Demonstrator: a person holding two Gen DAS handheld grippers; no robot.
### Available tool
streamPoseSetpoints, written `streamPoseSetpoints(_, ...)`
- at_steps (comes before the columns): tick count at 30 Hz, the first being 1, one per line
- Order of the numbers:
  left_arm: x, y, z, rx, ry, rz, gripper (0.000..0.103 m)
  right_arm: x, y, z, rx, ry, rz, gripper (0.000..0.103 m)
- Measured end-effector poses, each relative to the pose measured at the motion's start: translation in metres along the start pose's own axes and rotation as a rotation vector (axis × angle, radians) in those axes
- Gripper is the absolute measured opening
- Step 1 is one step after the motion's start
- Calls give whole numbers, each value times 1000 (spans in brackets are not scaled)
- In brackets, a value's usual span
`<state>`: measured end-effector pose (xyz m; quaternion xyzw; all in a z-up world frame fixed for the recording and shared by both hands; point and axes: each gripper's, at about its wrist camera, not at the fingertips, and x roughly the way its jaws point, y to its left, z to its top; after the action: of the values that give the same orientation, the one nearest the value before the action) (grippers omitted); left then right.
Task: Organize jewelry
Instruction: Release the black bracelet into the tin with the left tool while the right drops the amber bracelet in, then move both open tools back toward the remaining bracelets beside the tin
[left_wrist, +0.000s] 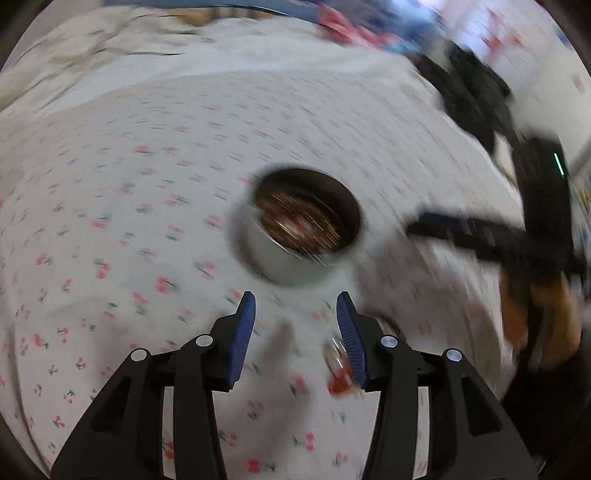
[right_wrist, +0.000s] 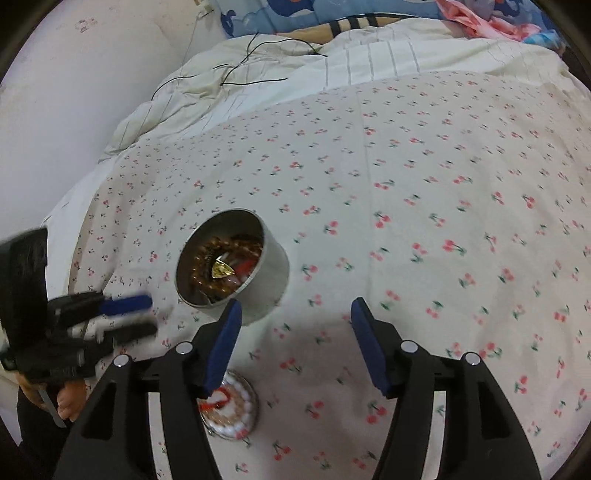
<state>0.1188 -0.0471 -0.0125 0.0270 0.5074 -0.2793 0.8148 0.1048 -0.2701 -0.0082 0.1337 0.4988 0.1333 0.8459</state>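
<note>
A round silver tin (right_wrist: 236, 269) stands open on the cherry-print sheet, holding brown bead strings and a gold piece; it also shows, blurred, in the left wrist view (left_wrist: 295, 229). A round piece with white beads and a red tassel (right_wrist: 231, 410) lies on the sheet under my right gripper's left finger; it shows blurred by my left gripper's right finger (left_wrist: 341, 373). My left gripper (left_wrist: 295, 314) is open and empty just short of the tin. My right gripper (right_wrist: 295, 314) is open and empty to the right of the tin. Each gripper appears in the other's view (right_wrist: 122, 314) (left_wrist: 461, 229).
The bed's cherry-print sheet (right_wrist: 424, 206) spreads wide to the right. A rumpled white quilt (right_wrist: 258, 77) with thin black cables lies at the far end. A white wall (right_wrist: 74, 92) runs along the left. Pink and blue cloths (right_wrist: 491, 22) lie at the back.
</note>
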Motion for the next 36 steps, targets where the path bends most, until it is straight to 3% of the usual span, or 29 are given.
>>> streamPoseSetpoints(3,3,-21,-19,129,43,-3,44,-1,4,-7,-39,33,28,60)
streamPoseSetpoints(9,8,-41,-47,218,96,7,46,9,34,-39,-211,131,21,60)
streamPoseSetpoints(21,17,-38,-54,195,99,75,46,35,52,-60,-394,114,-277,58)
streamPoseSetpoints(31,19,-35,-53,190,96,99,49,40,51,-62,-439,103,-338,58)
streamPoseSetpoints(36,14,-35,-52,189,82,92,50,27,50,-58,-394,80,-233,58)
